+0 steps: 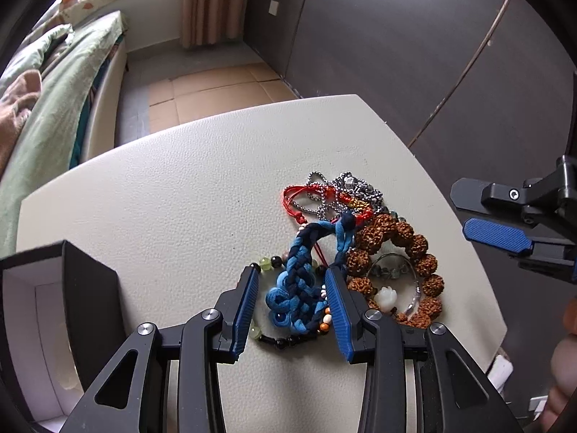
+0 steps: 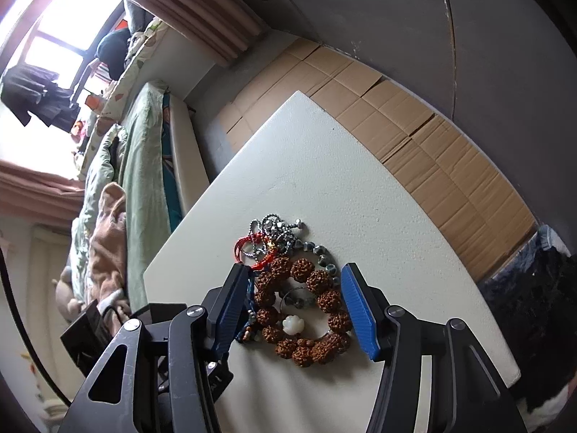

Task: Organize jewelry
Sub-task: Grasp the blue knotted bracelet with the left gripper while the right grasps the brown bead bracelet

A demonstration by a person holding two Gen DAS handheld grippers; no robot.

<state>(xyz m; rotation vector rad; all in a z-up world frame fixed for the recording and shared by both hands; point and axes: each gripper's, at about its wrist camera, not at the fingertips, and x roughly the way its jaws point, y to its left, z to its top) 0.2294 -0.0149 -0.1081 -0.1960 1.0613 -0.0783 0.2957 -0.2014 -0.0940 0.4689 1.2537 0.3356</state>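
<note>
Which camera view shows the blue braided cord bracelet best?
The left wrist view: the blue braided cord bracelet lies whole between that tool's fingers. The right wrist view shows only a blue sliver of it beside one finger.

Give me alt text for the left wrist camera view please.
The left gripper straddles a blue braided cord in a tangled jewelry pile on a cream table, fingers not visibly pressing it. An open dark box sits at left.

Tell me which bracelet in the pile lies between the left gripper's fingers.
The blue braided cord bracelet. The left gripper straddles it, while the brown seed-bead bracelet lies outside, to the right.
</note>
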